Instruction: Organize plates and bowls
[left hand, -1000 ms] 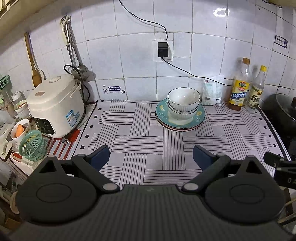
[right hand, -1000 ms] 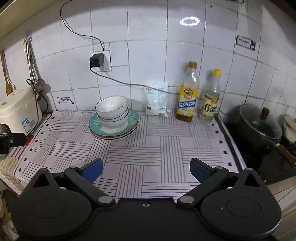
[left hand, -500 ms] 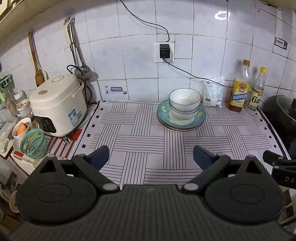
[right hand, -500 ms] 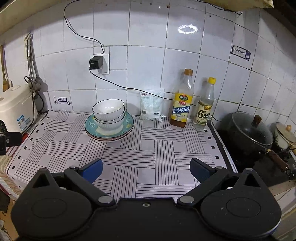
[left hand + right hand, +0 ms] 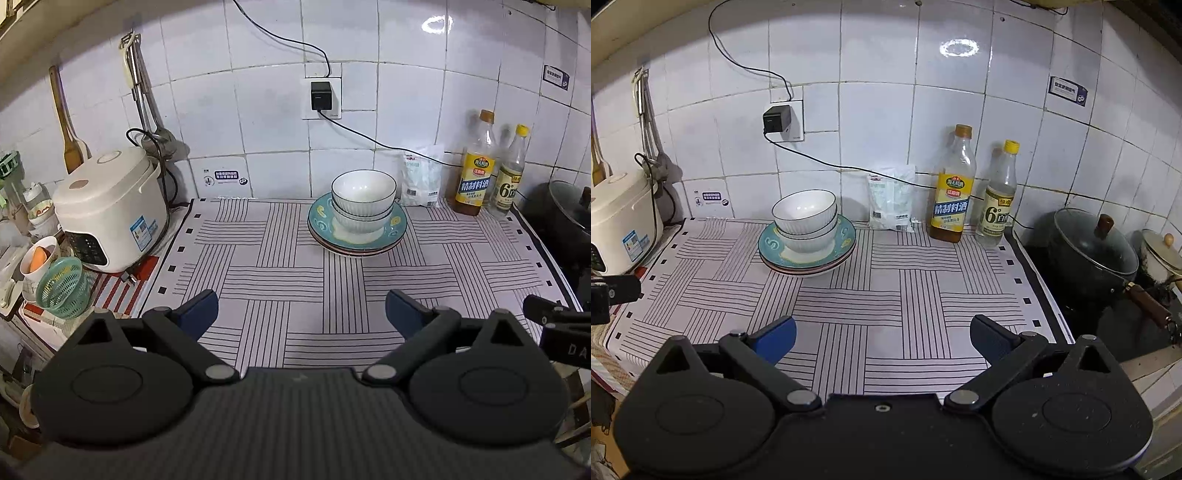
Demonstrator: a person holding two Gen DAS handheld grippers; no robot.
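Left gripper (image 5: pixel 301 310), right gripper (image 5: pixel 882 336) wide apart, empty; stacked bowls (image 5: pixel 364 199) on plates (image 5: pixel 321 229) well ahead.

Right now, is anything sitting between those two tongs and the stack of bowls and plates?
Nothing visible. Only bare striped mat lies between the open left tongs, the open right tongs and the bowls stacked on the plates. The bottles stand off to the right.

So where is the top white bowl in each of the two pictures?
Left wrist view: the top white bowl sits right of centre, nested on the stack over the teal plate.
Right wrist view: the same bowl is left of centre.
Shared landmark: the black wall plug above it.
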